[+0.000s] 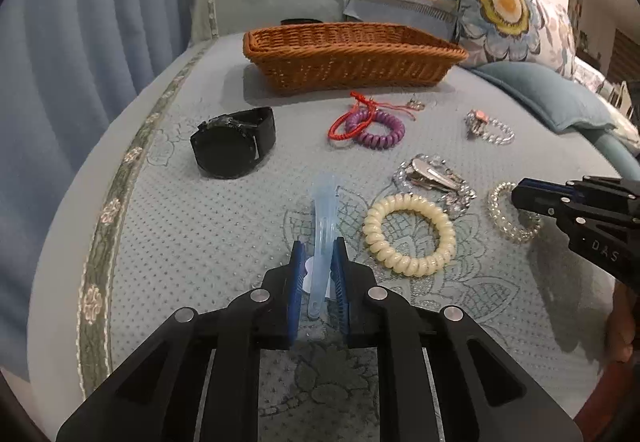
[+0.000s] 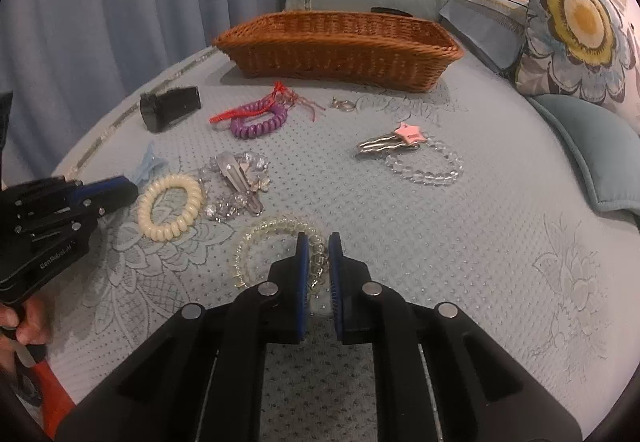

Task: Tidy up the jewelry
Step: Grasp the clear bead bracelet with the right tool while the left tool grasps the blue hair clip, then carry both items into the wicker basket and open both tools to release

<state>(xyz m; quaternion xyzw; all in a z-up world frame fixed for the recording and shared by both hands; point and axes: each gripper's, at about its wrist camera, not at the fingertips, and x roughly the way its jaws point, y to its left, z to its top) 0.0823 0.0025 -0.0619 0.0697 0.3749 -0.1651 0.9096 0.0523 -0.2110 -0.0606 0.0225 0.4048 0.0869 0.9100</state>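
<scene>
Two grabs made | left gripper (image 1: pixel 319 258) clamped on blue clip (image 1: pixel 322 226), long axis pointed at basket (image 1: pixel 348 54) | right gripper (image 2: pixel 318 254) pinched on clear coil (image 2: pixel 276 246) | basket straight ahead, well apart from both

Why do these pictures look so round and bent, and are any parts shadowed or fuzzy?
Both views are fisheye: dark corners, and the bed edge bows. In the left wrist view, the wicker basket looks curved and casts a soft shadow in front of it; the right gripper shades the cover beneath. In the right wrist view, the clear coil bracelet between the fingers stays fairly sharp; the rim softens.
</scene>
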